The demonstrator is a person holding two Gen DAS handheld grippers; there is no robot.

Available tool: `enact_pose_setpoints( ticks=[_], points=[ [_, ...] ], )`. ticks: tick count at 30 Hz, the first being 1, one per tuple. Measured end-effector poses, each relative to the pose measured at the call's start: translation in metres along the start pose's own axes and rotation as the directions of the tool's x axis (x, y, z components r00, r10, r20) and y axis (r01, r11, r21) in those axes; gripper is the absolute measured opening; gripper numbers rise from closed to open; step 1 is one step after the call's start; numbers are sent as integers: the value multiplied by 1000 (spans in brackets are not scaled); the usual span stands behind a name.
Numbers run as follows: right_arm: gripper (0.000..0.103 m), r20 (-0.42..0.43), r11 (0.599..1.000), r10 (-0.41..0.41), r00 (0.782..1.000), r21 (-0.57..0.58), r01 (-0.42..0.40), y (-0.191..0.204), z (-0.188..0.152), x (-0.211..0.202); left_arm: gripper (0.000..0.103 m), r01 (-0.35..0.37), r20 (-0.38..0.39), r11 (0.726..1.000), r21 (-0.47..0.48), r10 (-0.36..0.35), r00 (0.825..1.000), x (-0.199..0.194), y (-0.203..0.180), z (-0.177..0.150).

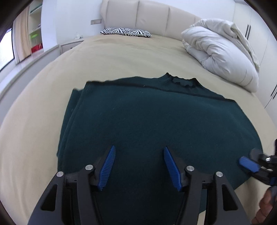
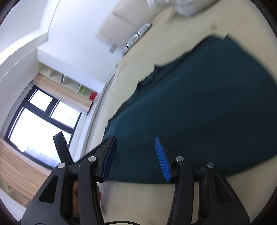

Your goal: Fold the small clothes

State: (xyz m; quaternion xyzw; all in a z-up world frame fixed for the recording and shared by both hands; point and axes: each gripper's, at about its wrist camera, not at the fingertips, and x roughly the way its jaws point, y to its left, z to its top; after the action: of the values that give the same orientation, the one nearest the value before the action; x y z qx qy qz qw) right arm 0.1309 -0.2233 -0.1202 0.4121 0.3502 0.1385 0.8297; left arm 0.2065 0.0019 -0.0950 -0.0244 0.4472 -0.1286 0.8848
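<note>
The right gripper (image 2: pixel 135 159) hangs over the near edge of a dark teal sweater (image 2: pixel 199 107), its blue-padded jaws spread wide with nothing between them. The sweater lies flat on a beige bed (image 2: pixel 147 199), its collar toward the headboard (image 2: pixel 119 22). A zebra-print pillow (image 2: pixel 136 37) lies near the headboard, and a blurred white duvet (image 2: pixel 181 7) sits at the top edge. A dark-framed window (image 2: pixel 43 121) glows bright at left, beside open shelves (image 2: pixel 69 81).
</note>
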Motion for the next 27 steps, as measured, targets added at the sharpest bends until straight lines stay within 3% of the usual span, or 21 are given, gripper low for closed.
enact_pose_setpoints(
  ticks=[2,4,6,9,12,16,19,22,24,27],
  points=[
    [45,-62,998,-37,997,43,40,-13,-1,17,62,-2,5,1000,-16,2,1000,-7,10,-2],
    [43,-60,995,-58,997,72,62,-31,0,14,61,-21,6,1000,-8,21,1000,-12,16,-4],
    [45,1,991,-50,999,125,50,-51,5,-7,61,-11,6,1000,-23,12,1000,-17,25,-11],
    [45,104,976,-117,988,198,95,-81,13,-51,61,-14,0,999,-45,14,1000,-25,33,-19],
    [45,192,956,-181,965,263,127,-103,20,-104,61,-27,24,997,-66,28,999,-41,33,-22],
    [52,276,948,-246,929,268,172,-111,35,-152,61,22,24,997,-74,-21,999,-46,23,-18],
    [52,243,945,-250,937,272,182,-118,52,-155,61,81,8,994,-71,-81,997,-42,8,-18],
    [52,164,952,-230,959,241,187,-123,60,-144,61,104,-9,993,-51,-105,994,-36,-7,-19],
    [52,94,939,-272,958,245,242,-140,66,-130,61,111,-22,993,-31,-112,993,-29,-16,-20],
    [52,90,943,-264,960,235,237,-140,63,-121,61,103,-60,994,-30,-104,993,-15,-21,-20]
  ],
)
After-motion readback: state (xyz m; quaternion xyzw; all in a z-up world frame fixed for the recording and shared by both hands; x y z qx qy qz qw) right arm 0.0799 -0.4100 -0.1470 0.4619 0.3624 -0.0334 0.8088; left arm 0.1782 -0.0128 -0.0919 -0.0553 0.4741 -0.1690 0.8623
